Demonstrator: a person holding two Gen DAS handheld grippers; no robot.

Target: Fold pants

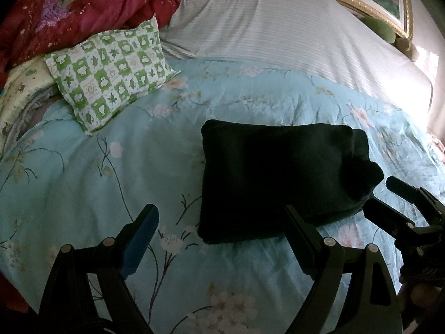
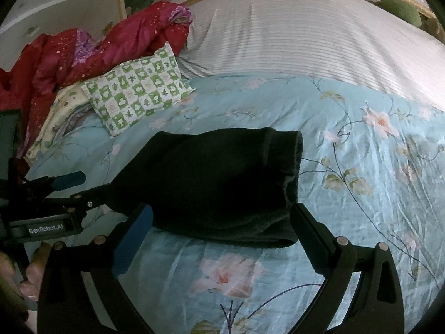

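While pants (image 1: 281, 181) lie folded, both tongs gape (empty).

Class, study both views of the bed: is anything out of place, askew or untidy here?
The folded black pants lie compact on the blue floral quilt, though one corner bulges unevenly. The red blanket is heaped in a crumpled pile behind the green checked pillow, which sits askew. Both grippers, left and right, are open.
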